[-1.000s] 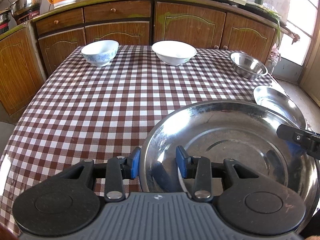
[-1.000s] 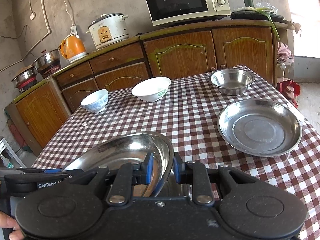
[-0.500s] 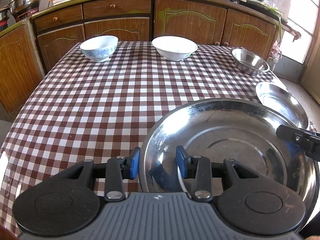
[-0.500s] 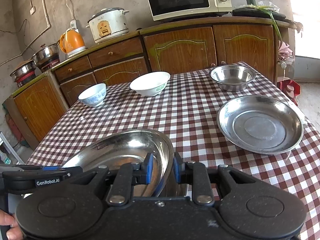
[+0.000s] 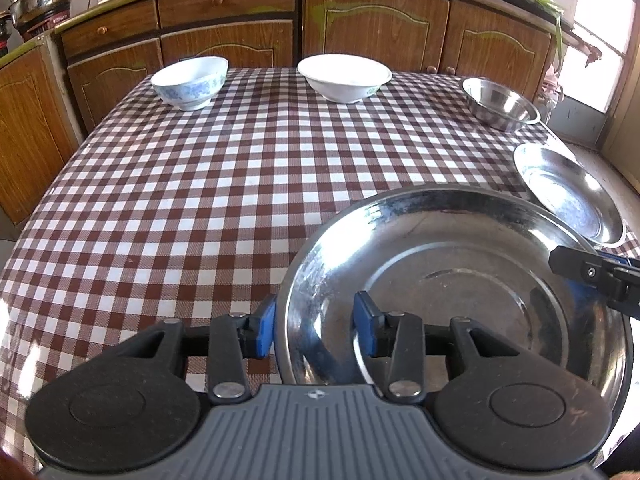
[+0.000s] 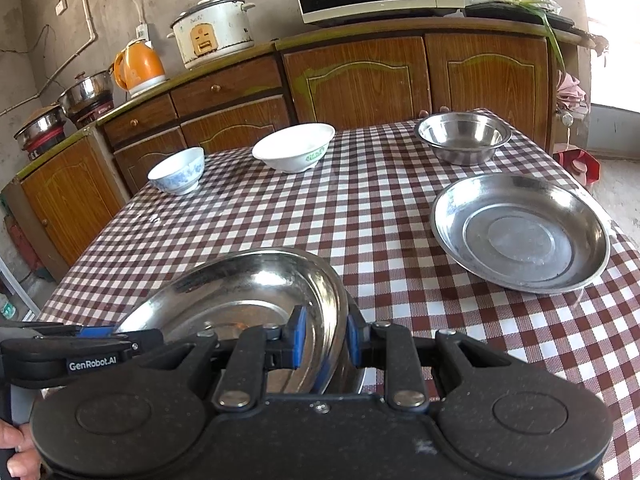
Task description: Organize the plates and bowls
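Checked tablecloth [image 5: 224, 184] under near steel plate [image 5: 460, 280], rim pinched by right gripper [image 6: 326, 338]; left gripper [image 5: 314, 326] straddling opposite rim, jaws opening, gap showing. Best kept level, carried onto second plate [image 6: 520, 232]

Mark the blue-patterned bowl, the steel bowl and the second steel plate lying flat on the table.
blue-patterned bowl [image 6: 177, 171], right wrist view, outer wall.
steel bowl [image 6: 463, 136], right wrist view, inner wall.
second steel plate [image 6: 520, 236], right wrist view, flat centre.
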Available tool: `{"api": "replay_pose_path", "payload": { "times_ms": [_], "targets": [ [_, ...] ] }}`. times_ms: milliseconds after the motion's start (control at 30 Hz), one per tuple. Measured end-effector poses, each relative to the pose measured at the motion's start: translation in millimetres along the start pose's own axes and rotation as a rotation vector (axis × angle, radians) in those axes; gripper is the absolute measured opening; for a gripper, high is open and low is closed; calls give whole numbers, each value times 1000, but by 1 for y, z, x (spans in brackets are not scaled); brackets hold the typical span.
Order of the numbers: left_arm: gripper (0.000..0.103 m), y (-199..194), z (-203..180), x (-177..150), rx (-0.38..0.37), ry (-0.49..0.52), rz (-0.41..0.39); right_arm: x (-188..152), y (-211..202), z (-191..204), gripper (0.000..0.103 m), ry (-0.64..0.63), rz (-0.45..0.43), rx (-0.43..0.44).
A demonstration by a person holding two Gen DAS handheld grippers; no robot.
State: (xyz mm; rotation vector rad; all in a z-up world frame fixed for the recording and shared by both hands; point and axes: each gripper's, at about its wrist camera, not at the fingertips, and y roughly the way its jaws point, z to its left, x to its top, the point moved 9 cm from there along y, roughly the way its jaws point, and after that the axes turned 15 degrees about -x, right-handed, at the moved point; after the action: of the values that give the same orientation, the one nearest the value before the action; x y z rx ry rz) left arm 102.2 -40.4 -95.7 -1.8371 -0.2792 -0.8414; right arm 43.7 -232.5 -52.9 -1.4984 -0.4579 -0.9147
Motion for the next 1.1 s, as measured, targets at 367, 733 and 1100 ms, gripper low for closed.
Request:
{"api": "replay_pose_path", "payload": {
  "times_ms": [367,733,1100],
  "targets": [
    [41,7,4,-2,10,1,11,-9,11,3,28,-21,22,-9],
    [41,17,6,-4,11,-2,30,-13,22,3,28,-37,35,-23],
    [41,26,9,-7,8,-7,44,-16,33,2,28,-37,49,-30]
  ]
}}
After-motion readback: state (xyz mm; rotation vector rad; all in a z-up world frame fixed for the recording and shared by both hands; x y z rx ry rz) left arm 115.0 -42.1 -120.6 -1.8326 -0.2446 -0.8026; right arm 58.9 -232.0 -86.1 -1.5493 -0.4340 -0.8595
